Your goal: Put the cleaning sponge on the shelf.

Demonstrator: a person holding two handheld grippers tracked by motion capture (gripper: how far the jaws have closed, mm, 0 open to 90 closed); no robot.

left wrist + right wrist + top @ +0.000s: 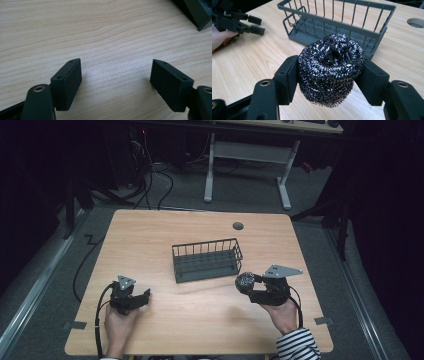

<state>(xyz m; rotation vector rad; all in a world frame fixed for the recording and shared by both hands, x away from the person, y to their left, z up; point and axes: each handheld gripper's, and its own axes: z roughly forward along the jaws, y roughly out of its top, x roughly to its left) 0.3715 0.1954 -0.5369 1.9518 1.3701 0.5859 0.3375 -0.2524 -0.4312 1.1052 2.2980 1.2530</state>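
The counter [200,320] carries one landmark, a grey wire basket [207,259] standing upright near its middle, and the basket has nothing in it. Judged from that, the work of putting the scrubber away is partly done: the pick-up is made, the drop-off is not.

The right gripper [248,284] sits just off the basket's near right corner, its two jaws pressed against either side of a dark steel-wool scrubber [330,68]. In the right gripper view the scrubber bulges between the pads and hangs clear of the wood, with the basket's barred wall close behind it. What is left, as I read it, is to carry the scrubber over that wall, lower it inside and let go.

The left gripper [145,295] rests well to the near left of the basket, its jaws spread wide with only bare wood between them, holding nothing.
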